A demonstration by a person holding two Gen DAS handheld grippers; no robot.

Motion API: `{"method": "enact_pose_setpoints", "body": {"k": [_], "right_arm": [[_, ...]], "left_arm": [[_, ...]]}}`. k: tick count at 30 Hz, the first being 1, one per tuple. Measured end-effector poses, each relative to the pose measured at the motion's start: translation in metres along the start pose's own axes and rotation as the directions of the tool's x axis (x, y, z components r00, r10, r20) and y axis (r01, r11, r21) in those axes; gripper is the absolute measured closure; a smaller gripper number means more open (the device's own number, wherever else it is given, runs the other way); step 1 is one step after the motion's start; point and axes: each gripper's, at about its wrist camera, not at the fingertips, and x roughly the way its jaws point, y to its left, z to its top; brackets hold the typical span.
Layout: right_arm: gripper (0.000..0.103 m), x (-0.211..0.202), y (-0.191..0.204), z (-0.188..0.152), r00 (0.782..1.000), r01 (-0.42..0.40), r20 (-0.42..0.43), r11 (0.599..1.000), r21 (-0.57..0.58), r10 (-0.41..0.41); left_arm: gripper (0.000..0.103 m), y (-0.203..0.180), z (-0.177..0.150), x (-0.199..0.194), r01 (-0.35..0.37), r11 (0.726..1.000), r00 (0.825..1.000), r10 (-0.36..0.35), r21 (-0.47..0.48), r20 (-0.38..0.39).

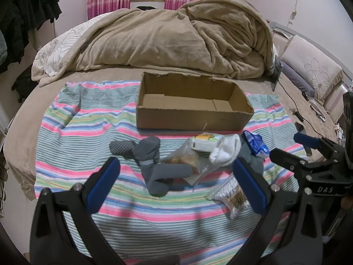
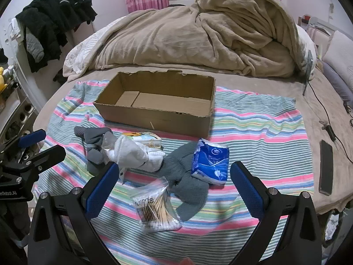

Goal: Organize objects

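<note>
An empty cardboard box (image 1: 192, 114) (image 2: 158, 119) sits on a striped cloth (image 1: 88, 132) (image 2: 253, 128) on the bed. In front of it lies a pile: dark grey socks (image 1: 158, 170) (image 2: 94, 145), white socks (image 1: 225, 152) (image 2: 136, 154), a clear bag of snacks (image 1: 187, 159), a small tissue pack (image 1: 205, 142) (image 2: 145, 138), a blue tissue pack (image 1: 257, 144) (image 2: 211, 161), a grey knit cloth (image 2: 187, 183) and a bag of cotton swabs (image 1: 231, 196) (image 2: 156, 205). My left gripper (image 1: 176, 170) is open above the grey socks. My right gripper (image 2: 174, 174) (image 1: 286, 150) is open above the swabs and knit cloth.
A rumpled tan blanket (image 1: 176, 37) (image 2: 209, 33) fills the bed behind the box. A phone (image 2: 326, 167), a cable (image 2: 324, 108) and pillows (image 1: 313, 70) lie at the right. Dark clothes (image 2: 55, 22) hang at the left.
</note>
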Motion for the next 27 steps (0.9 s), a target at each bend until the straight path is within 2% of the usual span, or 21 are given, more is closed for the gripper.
{"method": "enact_pose_setpoints", "body": {"k": [27], "right_arm": [[0.001, -0.002, 0.001, 0.0023, 1.0, 0.003, 0.001, 1.0, 0.005, -0.003]], "left_arm": [[0.001, 0.0034, 0.0018, -0.0034, 0.004, 1.0, 1.0, -0.004, -0.013, -0.003]]}}
